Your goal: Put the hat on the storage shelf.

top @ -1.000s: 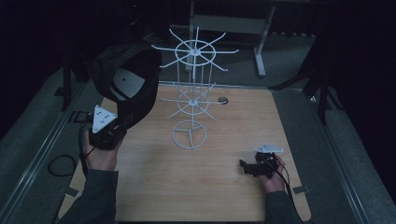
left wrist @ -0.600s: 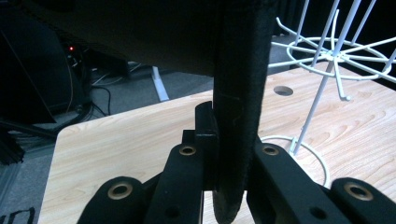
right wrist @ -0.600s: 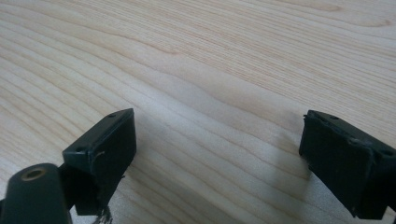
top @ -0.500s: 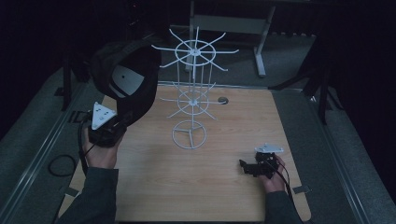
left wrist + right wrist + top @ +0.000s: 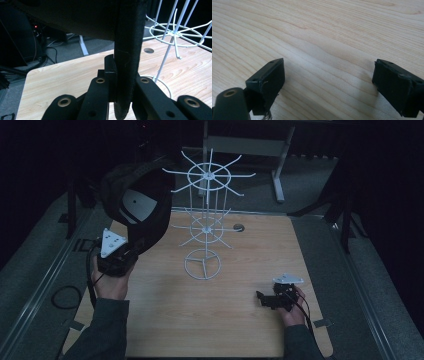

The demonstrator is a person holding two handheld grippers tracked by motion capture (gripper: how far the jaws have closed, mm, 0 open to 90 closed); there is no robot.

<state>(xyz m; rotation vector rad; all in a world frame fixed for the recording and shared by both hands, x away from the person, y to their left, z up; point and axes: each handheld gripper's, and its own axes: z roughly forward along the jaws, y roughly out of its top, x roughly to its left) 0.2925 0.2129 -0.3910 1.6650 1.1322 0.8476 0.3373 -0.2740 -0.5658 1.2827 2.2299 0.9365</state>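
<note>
A black cap with a white label inside is held up at the left of the table, its crown close to the left arms of a white wire display rack. My left gripper is shut on the cap's brim, which stands edge-on between its jaws in the left gripper view. The rack stands right of the brim there. My right gripper rests low on the wooden table at the front right. It is open, with bare wood between its fingertips.
The rack's round base stands mid-table, with a round cable hole behind it. A grey desk frame is beyond the table's far edge. Dark mats flank both sides, and a cable loop lies at the left.
</note>
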